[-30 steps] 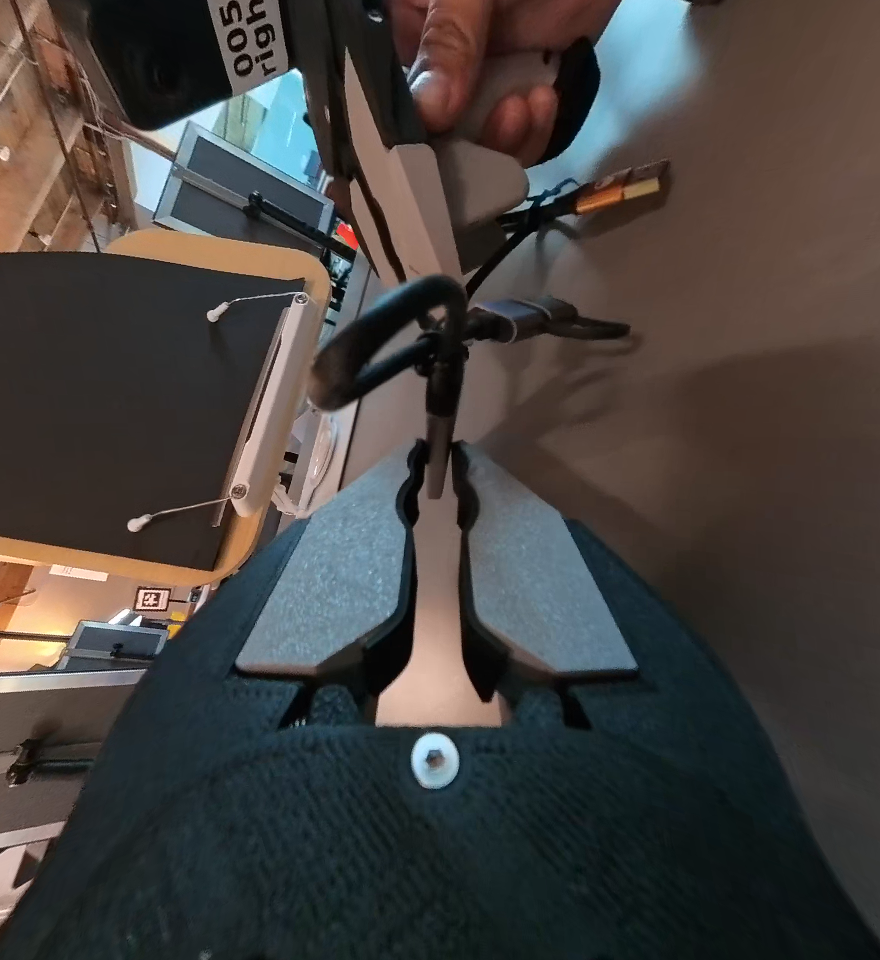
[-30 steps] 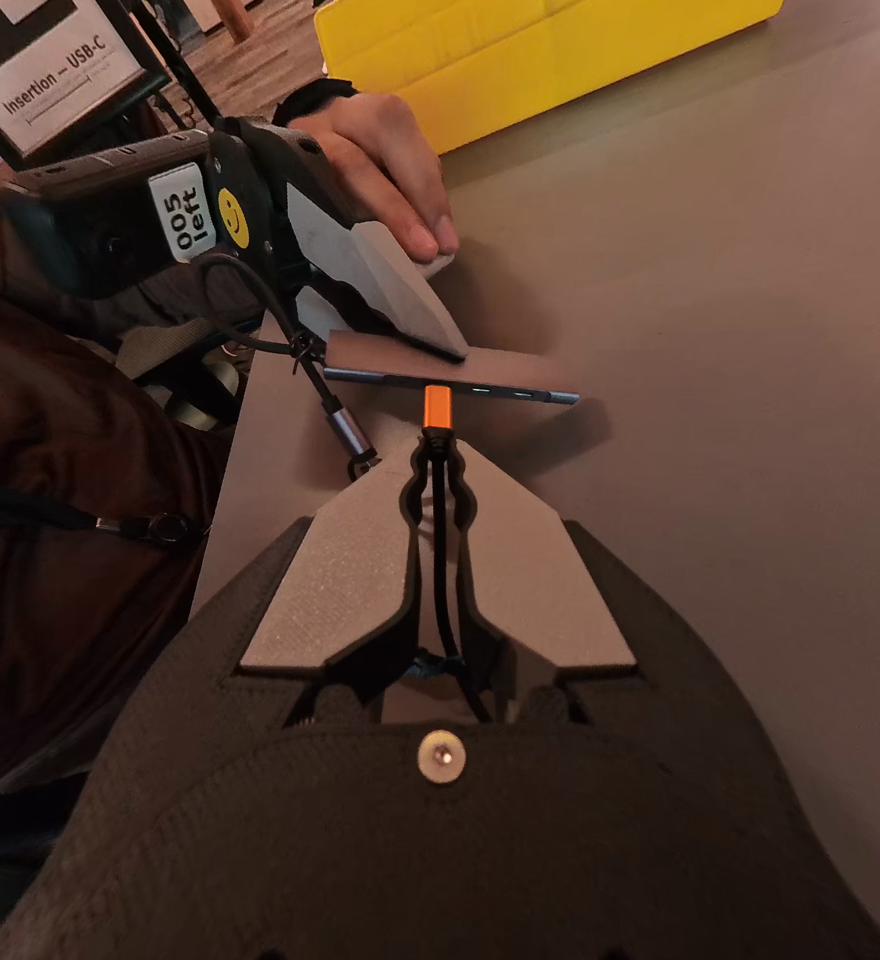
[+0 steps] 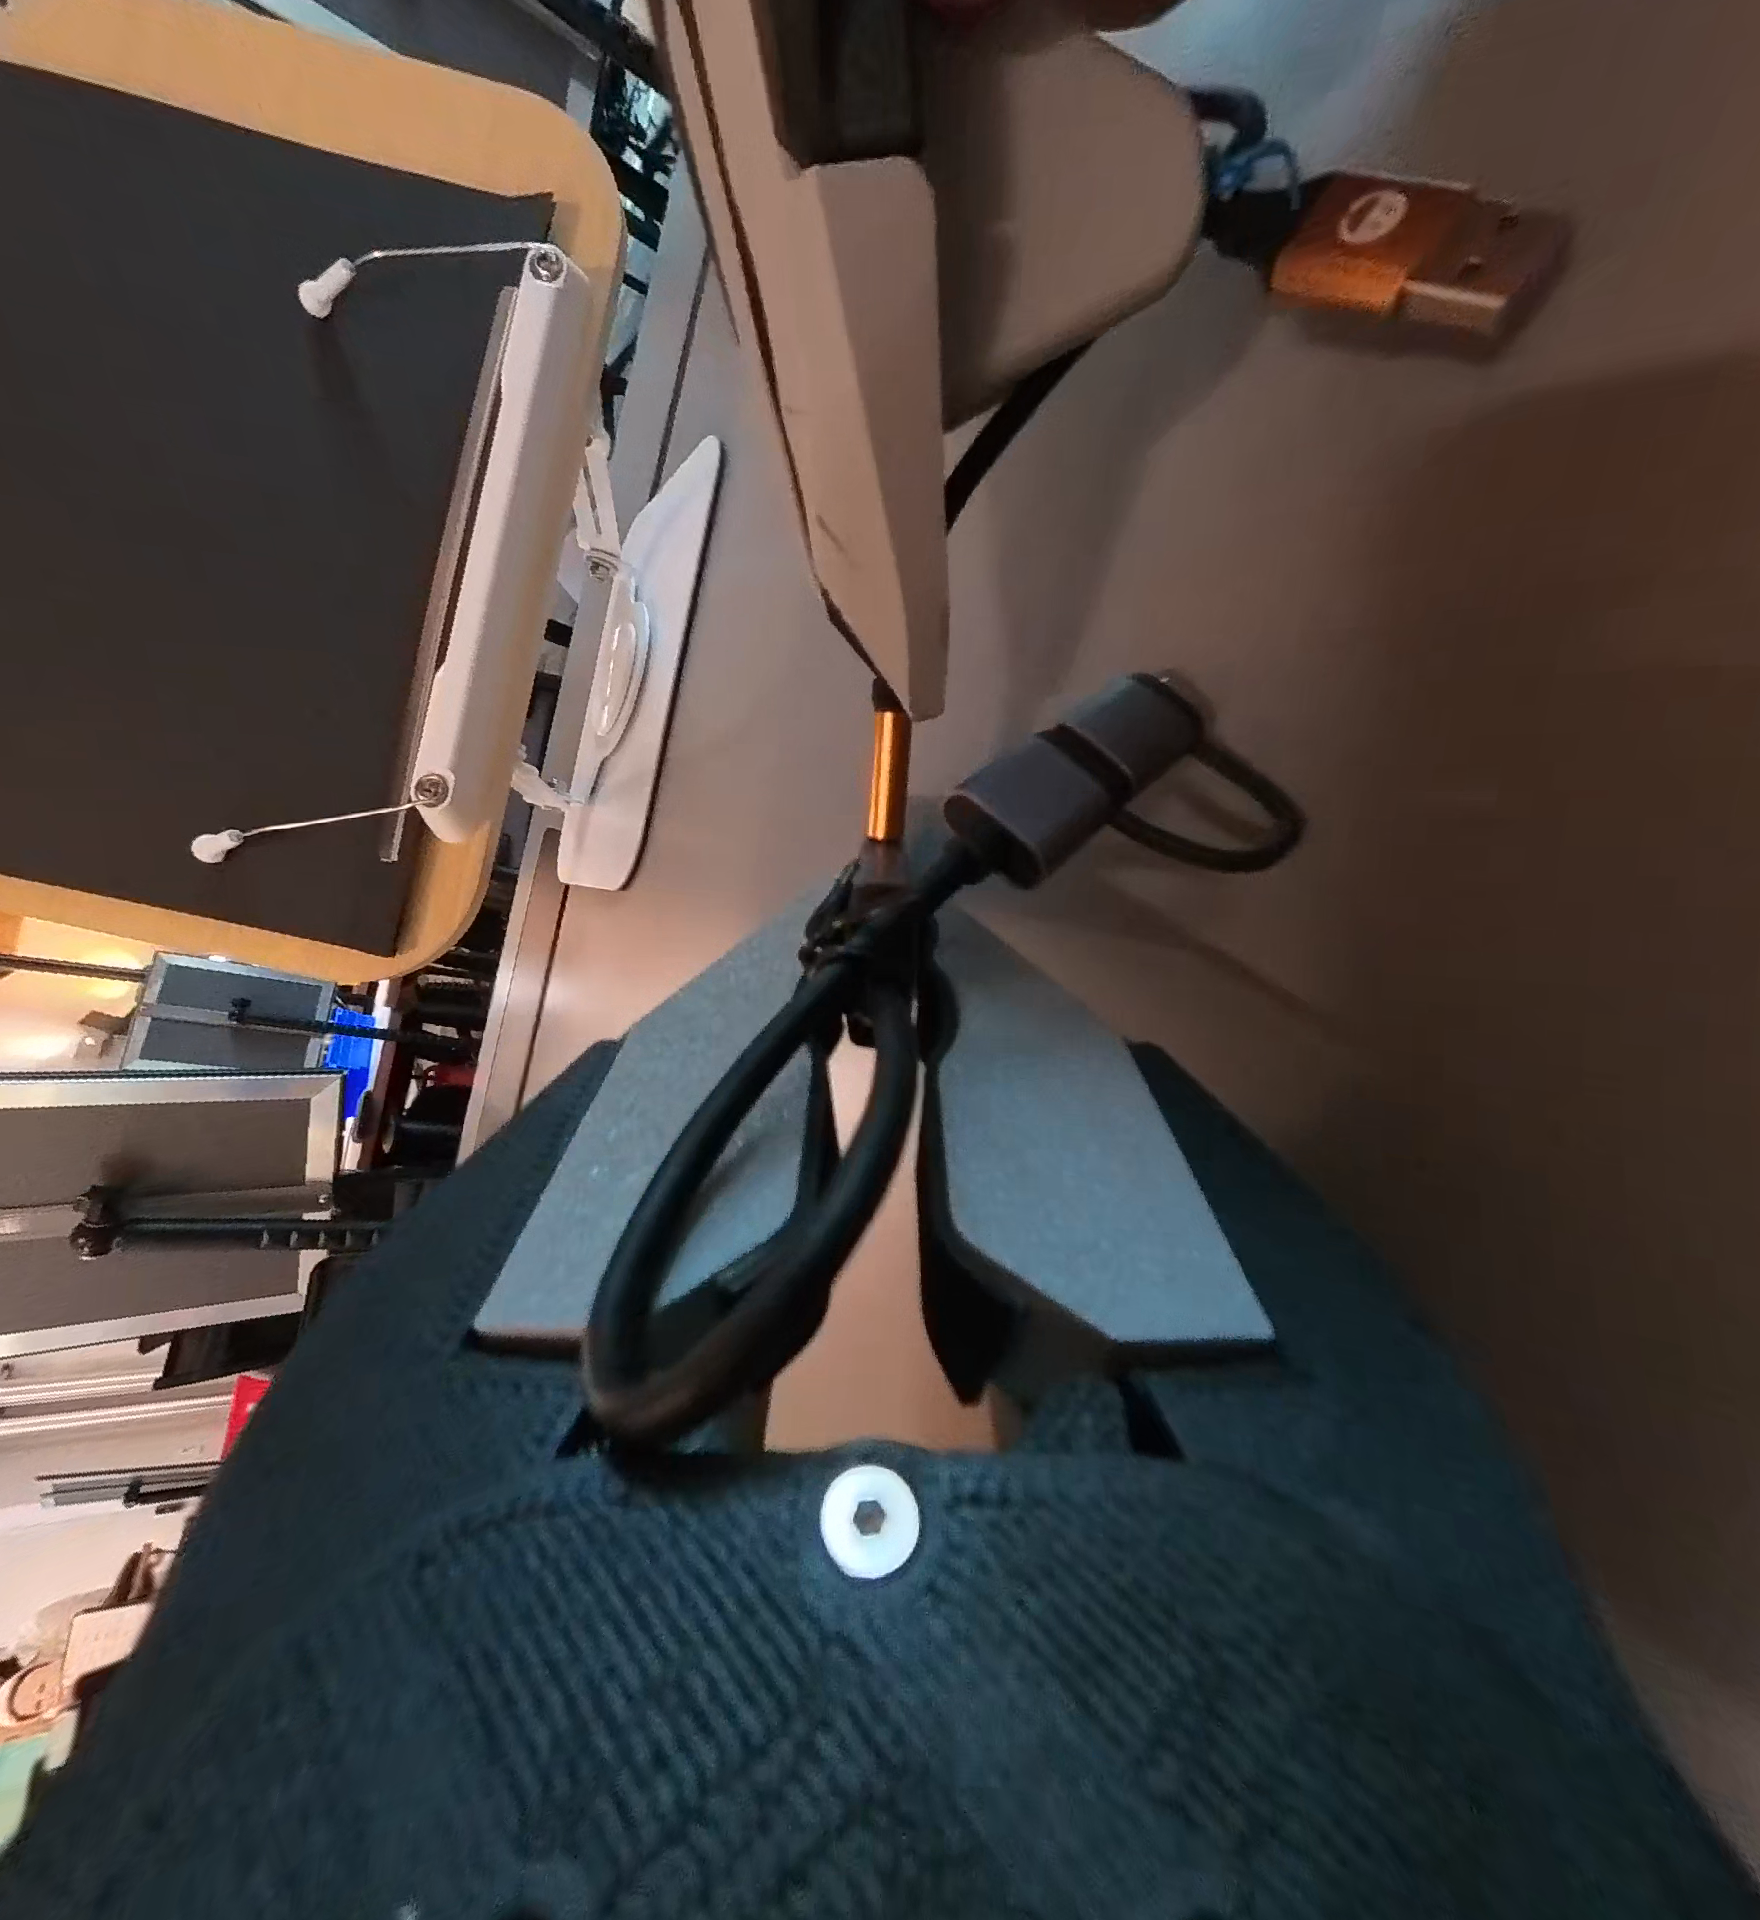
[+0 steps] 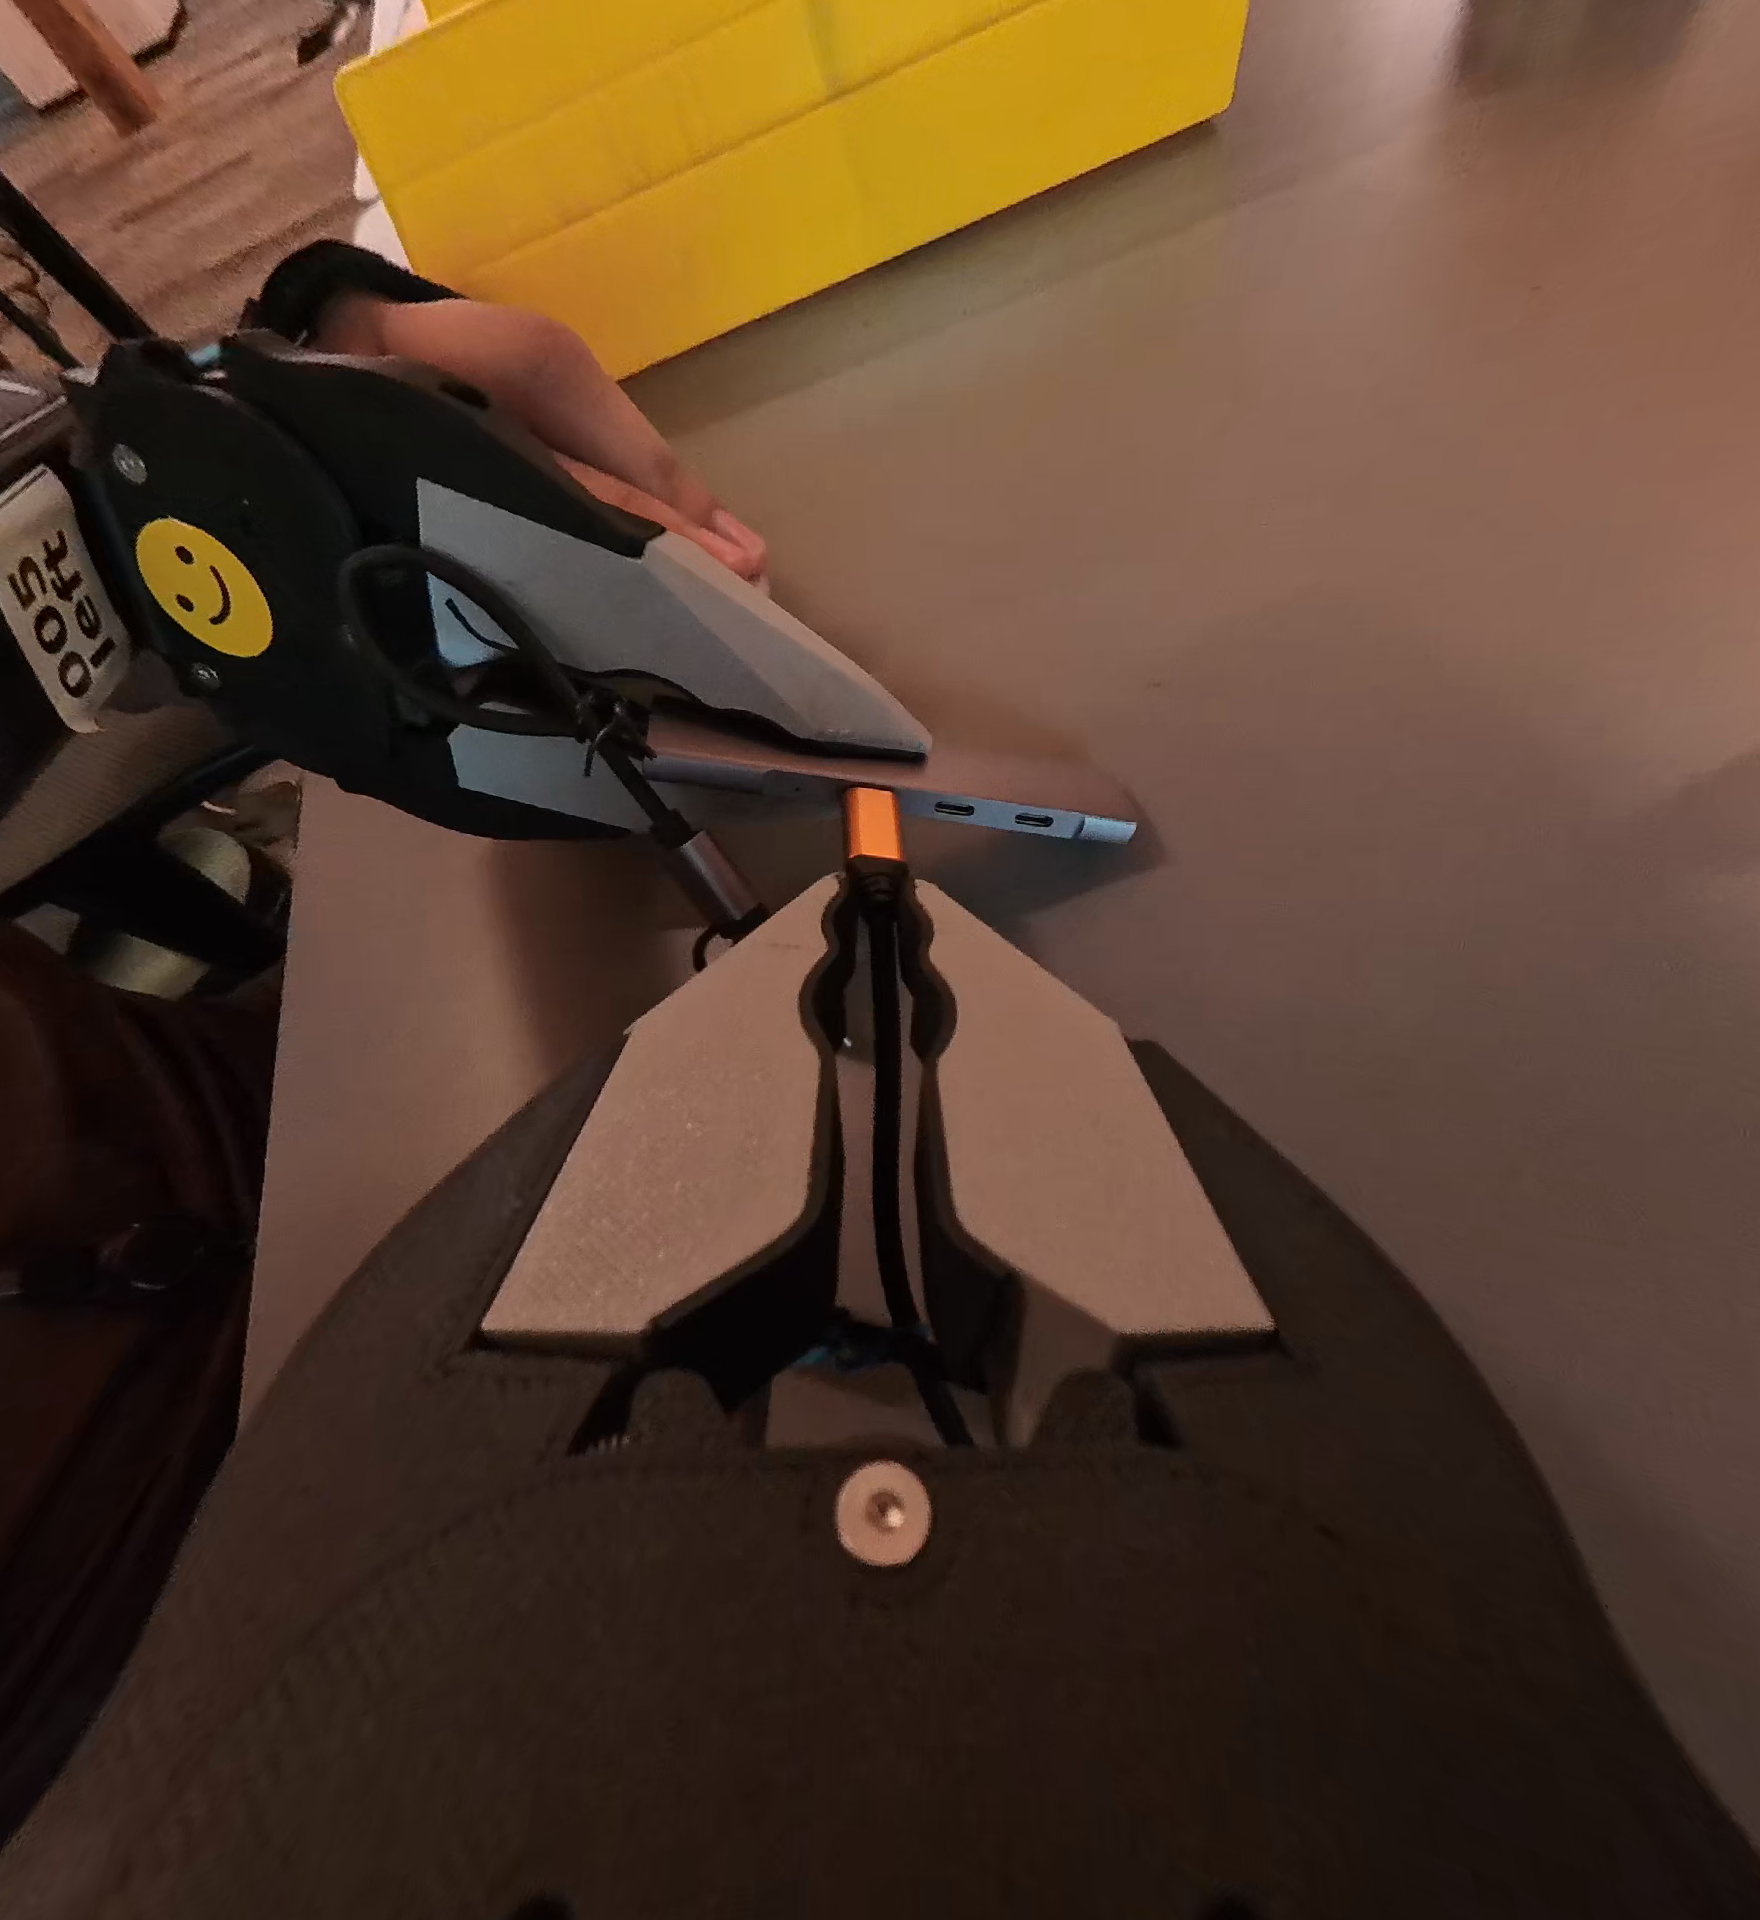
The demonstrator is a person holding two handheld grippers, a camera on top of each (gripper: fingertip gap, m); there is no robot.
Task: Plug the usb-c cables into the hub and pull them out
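Tongs on the right (image 4: 874,894) pinch the orange plug (image 4: 873,825) at the hub (image 4: 1001,808); left tongs (image 4: 886,743) clamp the hub above the counter (image 4: 1375,623).

both views are dimly lit with a warm brown cast over the worktop (image 4: 1375,623). brighter light is seen at the left of the left wrist view, behind the dark board (image 3: 180,499). soft broad shadows are thrown under the hub (image 4: 1021,821) and beside the grey connector (image 3: 1052,800). strong wide-angle bending is seen at the edges. the near black housings and the orange plug (image 3: 1395,260) are blurred. the yellow box (image 4: 772,156) is rendered bright, without glare.
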